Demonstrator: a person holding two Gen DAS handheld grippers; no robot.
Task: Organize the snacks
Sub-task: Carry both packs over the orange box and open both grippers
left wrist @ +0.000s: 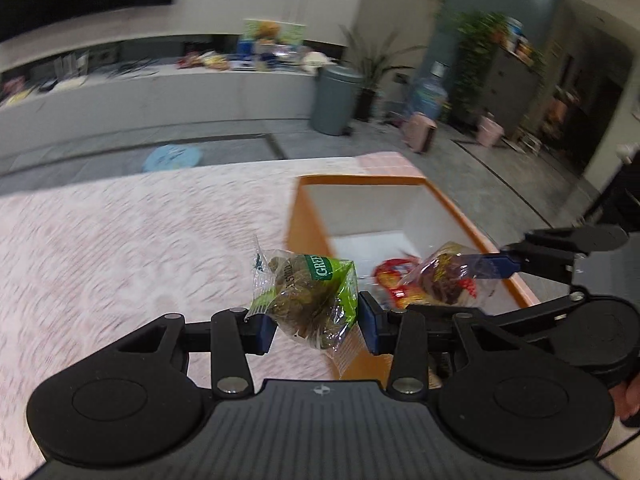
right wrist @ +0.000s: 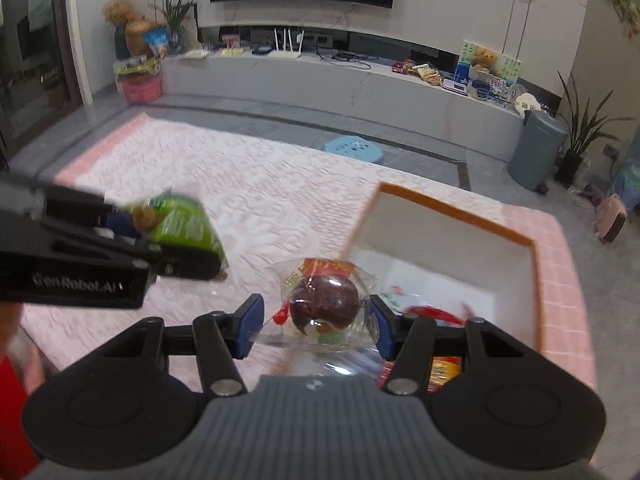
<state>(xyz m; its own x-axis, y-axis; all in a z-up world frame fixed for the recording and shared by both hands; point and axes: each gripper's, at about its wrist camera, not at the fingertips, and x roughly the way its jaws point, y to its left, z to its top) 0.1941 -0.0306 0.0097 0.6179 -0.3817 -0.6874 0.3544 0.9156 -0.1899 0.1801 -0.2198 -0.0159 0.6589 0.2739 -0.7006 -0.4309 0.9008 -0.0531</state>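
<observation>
**Two packets in the air, the box part filled**

The left gripper (left wrist: 318,326) has its blue-padded jaws clamped on a crinkled green-and-clear plastic snack packet (left wrist: 308,300) holding brownish lumps; the packet sits squarely between the jaws and hangs a little below them. Ahead of those jaws and to their right stands the open orange-rimmed cardboard box with white inner walls (left wrist: 312,216), near but not yet under the packet, which is over the pale pink patterned tablecloth (left wrist: 120,240).

The right gripper (right wrist: 316,328) is closed on a clear plastic packet with a dark round sweet and a red-and-yellow label (right wrist: 324,300), held between its jaws. The box's near corner lies just beyond and to the right of these jaws, so this packet looks closer to going in (from the left wrist view it appears to hang over the box's inside).

Inside the box, below and beyond the right jaws, red and yellow wrappers (right wrist: 436,316) already lie on the floor, so I judge some snacks are stowed. What is left, as far as can be seen: carrying both held packets over the opening and letting go. No loose snacks show on the cloth ahead of either pair of jaws, though much of it is blurred.
</observation>
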